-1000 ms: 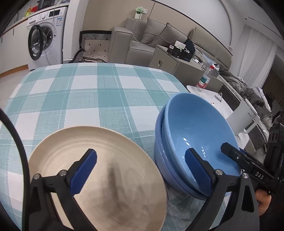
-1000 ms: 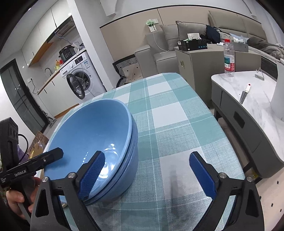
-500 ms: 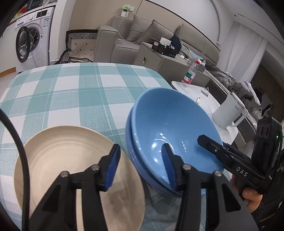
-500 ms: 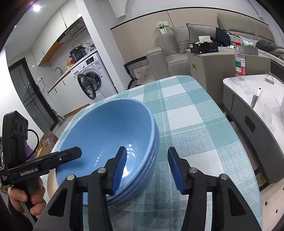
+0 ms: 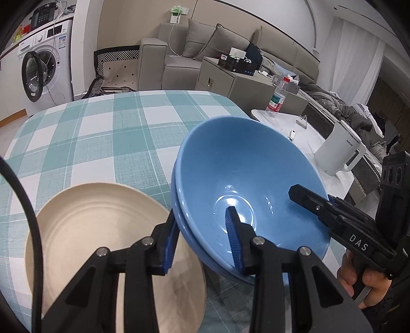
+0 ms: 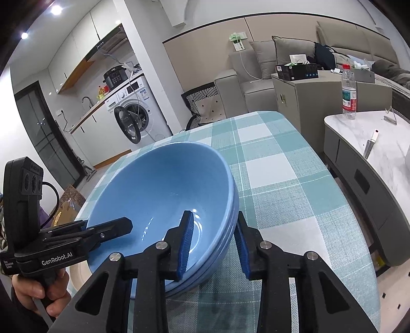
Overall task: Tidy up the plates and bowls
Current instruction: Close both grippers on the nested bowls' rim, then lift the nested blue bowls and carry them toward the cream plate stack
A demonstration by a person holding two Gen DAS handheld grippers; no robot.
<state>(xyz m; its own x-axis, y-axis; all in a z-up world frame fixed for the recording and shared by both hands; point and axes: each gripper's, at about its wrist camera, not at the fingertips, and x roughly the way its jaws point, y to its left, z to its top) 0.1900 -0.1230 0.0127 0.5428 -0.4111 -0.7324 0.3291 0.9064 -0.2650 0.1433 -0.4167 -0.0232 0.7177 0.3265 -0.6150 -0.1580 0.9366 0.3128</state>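
Showing only leftward: beige plate [image 5: 102, 230] beside bowls [image 5: 246, 179].

1. Both views are bright and evenly lit, colours clean; heavy fisheye bending curves the walls and sofa [image 5: 230, 51], and black vignette fills the corners.
2. Two ceiling spots [image 6: 56, 9] flare white at the upper left of the right view; the curtain [image 5: 358, 59] glows pale at the upper right of the left view.
3. Small white glints sit on the glazed inside of the bowls [image 5: 246, 184], seen also in the right view [image 6: 164, 189]; a soft grey shadow lies on the plate [image 5: 102, 230] and on the cloth [image 6: 282, 194] under the bowls.
4. The centre is sharp; the nearest black arms along the bottom edge look slightly soft; the far rim of the top bowl is slightly smeared.
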